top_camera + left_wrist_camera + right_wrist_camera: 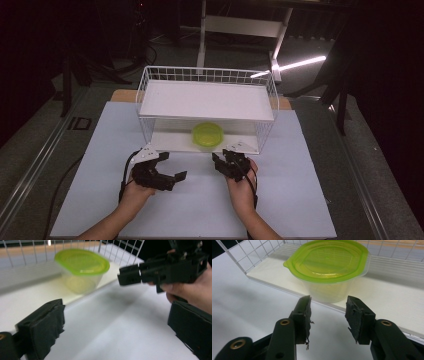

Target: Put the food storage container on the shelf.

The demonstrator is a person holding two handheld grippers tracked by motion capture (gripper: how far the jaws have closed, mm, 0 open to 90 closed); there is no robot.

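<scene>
A clear tub with a lime-green lid (207,134) stands on the lower shelf of a white wire rack (207,100), near its front edge. My right gripper (221,157) lies just in front of the tub (329,267), jaws open and empty (328,312), pointing at it with a small gap left. My left gripper (172,166) rests on the mat to the left, jaws spread wide and empty (116,325), angled toward the right. From the left gripper view, the tub (82,270) stands ahead on the left and the right gripper (160,270) is in a hand on the right.
A pale mat (100,165) covers the table, with a wooden edge (122,95) behind the rack. The rack's upper shelf (205,97) overhangs the tub. Dark floor and a white stand (240,25) lie beyond.
</scene>
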